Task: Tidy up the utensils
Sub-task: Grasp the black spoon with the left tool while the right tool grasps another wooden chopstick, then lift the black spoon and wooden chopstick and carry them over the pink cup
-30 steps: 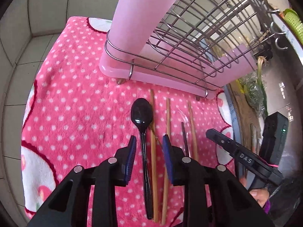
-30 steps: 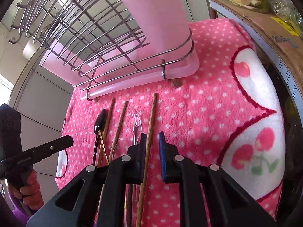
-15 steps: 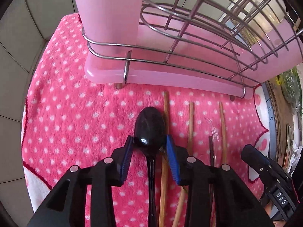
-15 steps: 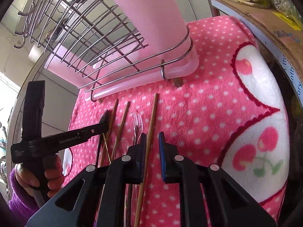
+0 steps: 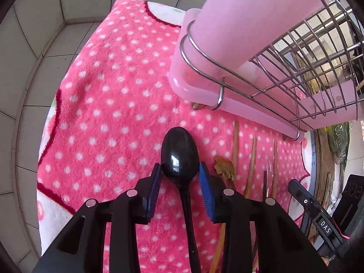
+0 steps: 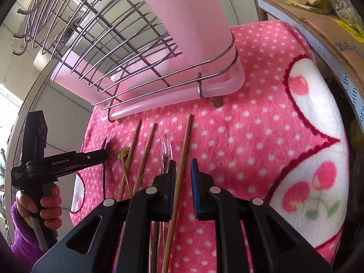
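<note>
A black spoon [image 5: 179,152] lies on the pink dotted cloth [image 5: 113,113], its handle running back under my left gripper [image 5: 179,168]. The jaws are closing, and the blue pad tips touch both sides of the spoon's bowl. In the right wrist view the left gripper [image 6: 103,153] sits at the blurred spoon [image 6: 107,146]. Three wooden chopsticks [image 6: 147,150], a clear plastic fork [image 6: 166,150] and a small gold leaf-shaped spoon [image 6: 122,154] lie side by side. My right gripper [image 6: 183,166] hovers over the rightmost chopstick [image 6: 185,145], a narrow gap between its pads.
A wire dish rack [image 5: 284,56] on a pink tray [image 5: 250,109] stands behind the utensils, with a tall pink holder [image 5: 250,22] at its corner. A cardboard box [image 6: 318,22] borders the cloth's right side. A person's hand [image 6: 47,204] holds the left gripper.
My left gripper slid forward from the spoon's handle to its bowl and closed in on it. The spoon now lies apart from the chopsticks. The right gripper stayed put.
</note>
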A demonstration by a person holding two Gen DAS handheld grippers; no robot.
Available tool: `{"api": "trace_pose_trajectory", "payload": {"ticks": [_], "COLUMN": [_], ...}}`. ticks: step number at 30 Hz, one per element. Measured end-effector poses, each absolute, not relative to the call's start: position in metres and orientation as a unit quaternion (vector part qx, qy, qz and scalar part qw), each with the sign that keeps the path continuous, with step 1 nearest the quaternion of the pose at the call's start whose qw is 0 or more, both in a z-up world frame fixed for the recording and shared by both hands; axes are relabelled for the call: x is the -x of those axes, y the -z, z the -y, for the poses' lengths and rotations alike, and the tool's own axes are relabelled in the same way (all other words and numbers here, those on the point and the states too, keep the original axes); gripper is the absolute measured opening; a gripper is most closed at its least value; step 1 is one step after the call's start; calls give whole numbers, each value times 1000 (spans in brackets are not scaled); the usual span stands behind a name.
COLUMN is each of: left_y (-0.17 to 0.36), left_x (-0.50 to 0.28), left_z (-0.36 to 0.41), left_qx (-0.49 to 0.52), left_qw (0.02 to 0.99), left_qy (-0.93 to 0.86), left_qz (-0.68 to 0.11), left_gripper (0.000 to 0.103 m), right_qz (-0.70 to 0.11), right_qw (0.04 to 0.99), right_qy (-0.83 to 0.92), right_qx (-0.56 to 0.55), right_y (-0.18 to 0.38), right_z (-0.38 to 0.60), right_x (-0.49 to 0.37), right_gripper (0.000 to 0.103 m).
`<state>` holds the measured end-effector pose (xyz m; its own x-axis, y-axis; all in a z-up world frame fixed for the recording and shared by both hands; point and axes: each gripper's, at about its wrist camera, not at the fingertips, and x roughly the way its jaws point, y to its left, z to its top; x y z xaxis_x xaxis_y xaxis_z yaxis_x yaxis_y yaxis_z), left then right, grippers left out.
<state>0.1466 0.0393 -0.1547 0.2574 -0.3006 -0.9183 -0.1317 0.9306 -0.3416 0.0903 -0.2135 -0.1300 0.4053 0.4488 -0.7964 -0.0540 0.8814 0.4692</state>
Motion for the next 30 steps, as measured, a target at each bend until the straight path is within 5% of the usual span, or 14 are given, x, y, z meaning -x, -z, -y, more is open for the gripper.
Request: {"api": "trace_pose_trajectory", "payload": {"ticks": [22,30], "left_y": [104,74], "left_x": [-111,-91], "left_z": [-76,-90], "left_qx": [211,208], "left_qw": [806,842], "left_qy": [155,165], "left_qz": [-530,-470], "left_gripper": [32,32], "right_qz": [-574,-555], "right_qw": [798,814], "right_qy": [-114,-105], "right_qx": [-143,-134], "right_y": [148,144], "right_z": [188,180], "right_x": [-133,-127], "right_gripper": [13,6]}}
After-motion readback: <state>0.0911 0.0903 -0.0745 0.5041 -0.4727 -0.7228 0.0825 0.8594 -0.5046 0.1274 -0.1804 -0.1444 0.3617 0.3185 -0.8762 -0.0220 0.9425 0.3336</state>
